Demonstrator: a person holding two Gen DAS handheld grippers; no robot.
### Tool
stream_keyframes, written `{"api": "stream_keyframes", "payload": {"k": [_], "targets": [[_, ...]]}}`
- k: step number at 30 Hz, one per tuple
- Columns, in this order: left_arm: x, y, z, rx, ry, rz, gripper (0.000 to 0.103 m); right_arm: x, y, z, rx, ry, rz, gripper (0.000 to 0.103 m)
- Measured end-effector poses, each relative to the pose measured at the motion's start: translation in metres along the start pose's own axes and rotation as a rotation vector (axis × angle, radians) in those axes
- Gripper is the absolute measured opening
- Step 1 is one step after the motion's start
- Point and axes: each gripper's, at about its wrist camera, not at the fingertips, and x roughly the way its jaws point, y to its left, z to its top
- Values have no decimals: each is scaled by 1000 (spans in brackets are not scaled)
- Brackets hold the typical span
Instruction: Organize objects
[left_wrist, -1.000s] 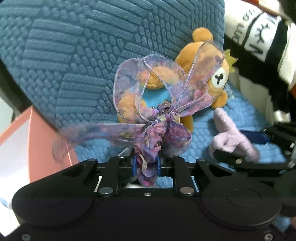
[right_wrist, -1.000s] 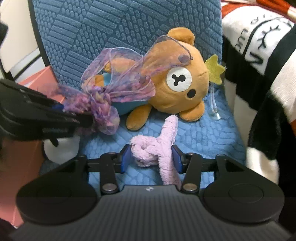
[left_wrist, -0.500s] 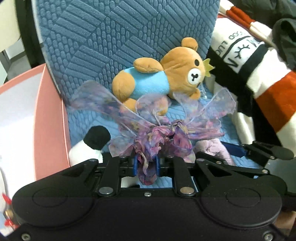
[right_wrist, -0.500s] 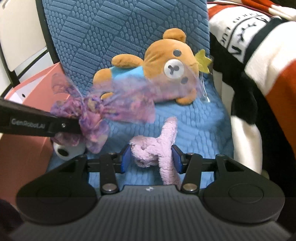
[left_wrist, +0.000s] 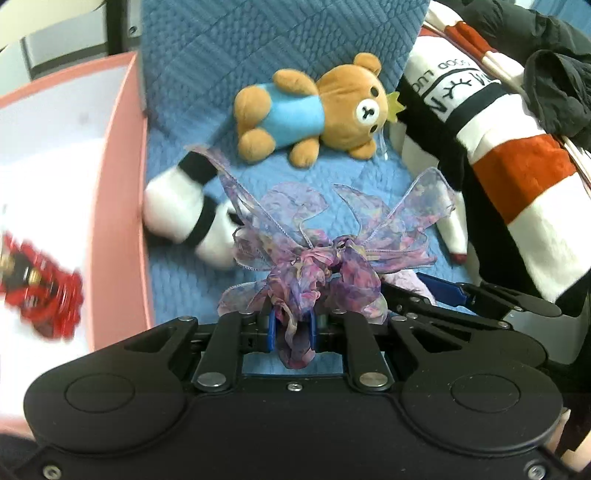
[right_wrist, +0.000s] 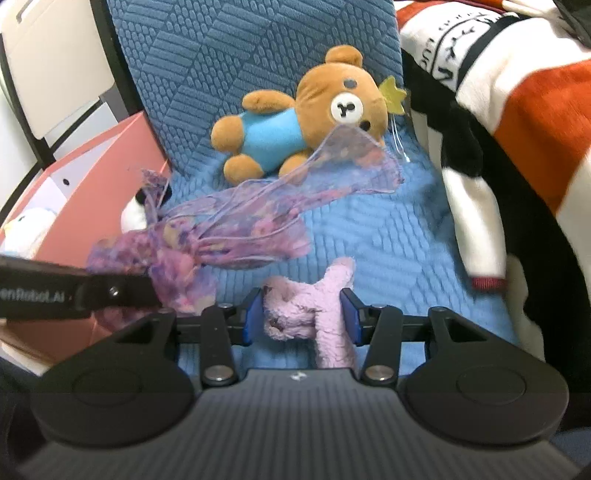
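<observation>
My left gripper (left_wrist: 291, 330) is shut on a purple sheer ribbon bow (left_wrist: 325, 240) and holds it above the blue seat cushion (left_wrist: 332, 173). The bow also shows in the right wrist view (right_wrist: 236, 225), beside the left gripper's arm (right_wrist: 74, 291). My right gripper (right_wrist: 301, 314) is shut on a fuzzy lilac plush piece (right_wrist: 314, 310), held over the cushion (right_wrist: 388, 236). A brown teddy bear in a blue shirt (left_wrist: 314, 110) lies at the back of the seat; it also shows in the right wrist view (right_wrist: 303, 114).
A pink box (left_wrist: 125, 206) stands left of the seat, with a red item (left_wrist: 40, 288) inside. A black-and-white plush (left_wrist: 184, 218) lies against the box. A striped white, black and red garment (left_wrist: 517, 155) is piled on the right.
Both grippers have drawn back and up from the teddy bear, each keeping its item. The left gripper has shifted towards the pink box, whose inside now shows.
</observation>
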Motion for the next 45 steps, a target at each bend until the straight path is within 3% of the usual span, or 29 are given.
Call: {"api": "stream_keyframes", "payload": {"k": [9,17,22,23,25,26,34,35,36,38,45], "targets": [[-15,14,-45,-72,57,4,15,-11,10,-26,-15,14,14,48],[-18,29,-67,-165,45,2,18,-14,12,-36,-2,36,5,49],[-20,25,-72,-145,9,35,40,-12,8,-36,28,32,20,53],[-22,23,-73,-135,-1,36,43,-13,8,-36,33,29,29,60],[-24,21,-74,-133,-8,41,61,-13,7,-36,39,26,44,75],[-24,20,-75,-133,-14,42,61,-12,7,-36,41,24,45,81],[-16,18,-78,-123,9,35,61,-12,1,-36,62,7,46,81],[-14,16,-79,-118,17,42,61,-12,-1,-36,69,9,50,80],[-12,15,-79,-117,24,50,61,-12,-2,-35,73,15,58,69],[-10,15,-80,-132,30,49,61,-9,-6,-33,85,33,59,61],[-4,5,-80,-132,12,89,59,0,-6,-29,86,61,80,57]]}}
